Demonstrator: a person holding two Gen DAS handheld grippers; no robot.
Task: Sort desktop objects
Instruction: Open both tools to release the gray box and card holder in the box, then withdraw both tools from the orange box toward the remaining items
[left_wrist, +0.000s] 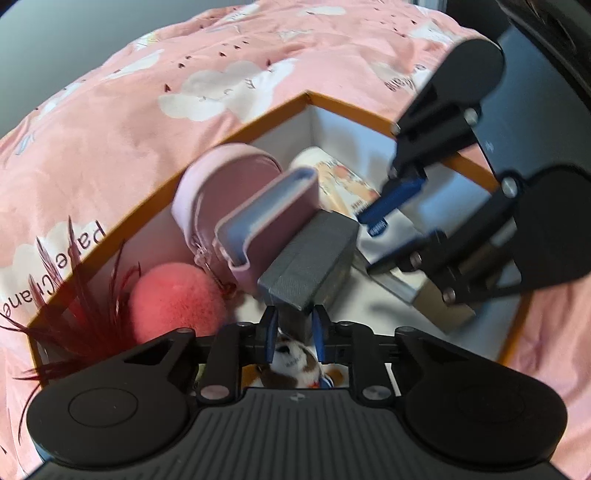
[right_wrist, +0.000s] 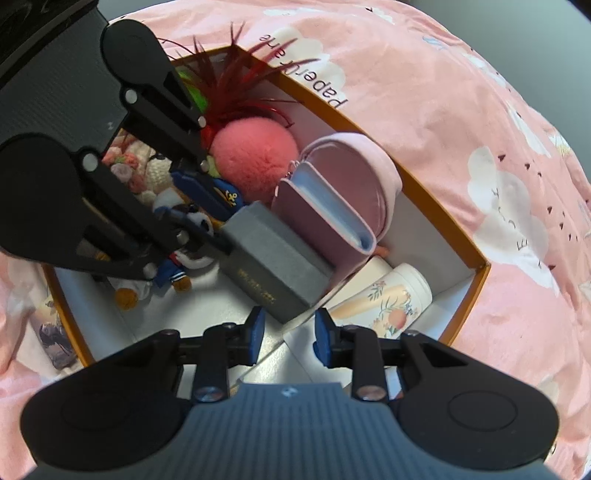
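An orange-rimmed white box lies on a pink bedcover and holds the objects. A grey box lies tilted in its middle. My left gripper points down at its near corner, and the blue pads look closed on that corner. Behind the grey box lean a pink wallet and a round pink pouch. My right gripper hangs open over the white floor, with nothing between its pads.
A pink pompom with red feathers sits in one corner. A sailor plush dog lies under the left gripper. A white floral bottle lies along the far wall. The cloud-print bedcover surrounds the box.
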